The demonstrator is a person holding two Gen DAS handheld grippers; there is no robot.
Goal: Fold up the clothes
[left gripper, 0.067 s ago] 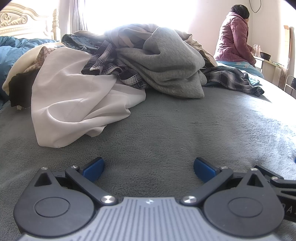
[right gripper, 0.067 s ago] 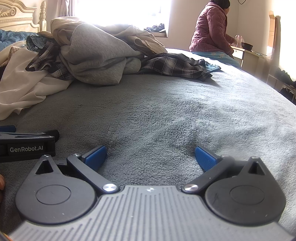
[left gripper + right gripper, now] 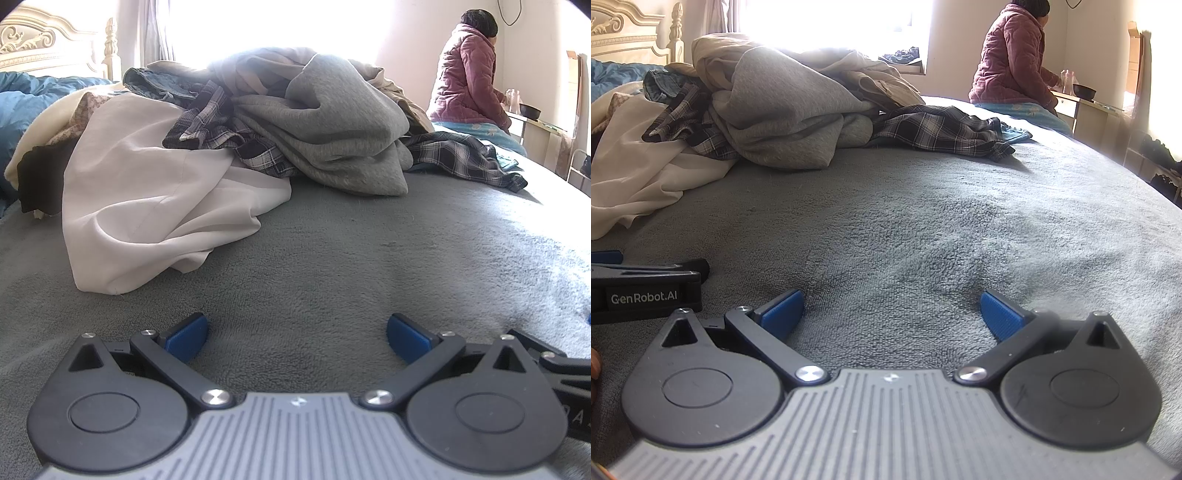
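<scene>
A heap of unfolded clothes lies at the far side of the bed: a white garment (image 3: 147,206) nearest on the left, a grey sweatshirt (image 3: 325,136) on top, and a dark plaid shirt (image 3: 465,162) spilling to the right. In the right wrist view the grey sweatshirt (image 3: 783,114) and plaid shirt (image 3: 942,129) sit ahead and left. My left gripper (image 3: 297,334) rests low over the grey blanket (image 3: 369,266), open and empty. My right gripper (image 3: 892,314) is also open with nothing between its blue pads. The left gripper's side (image 3: 646,291) shows at the right view's left edge.
A person in a maroon padded jacket (image 3: 469,77) sits at the bed's far right corner beside a small table with a bowl (image 3: 530,109). A blue duvet (image 3: 26,110) and an ornate headboard (image 3: 48,44) are at far left. Bright window behind the heap.
</scene>
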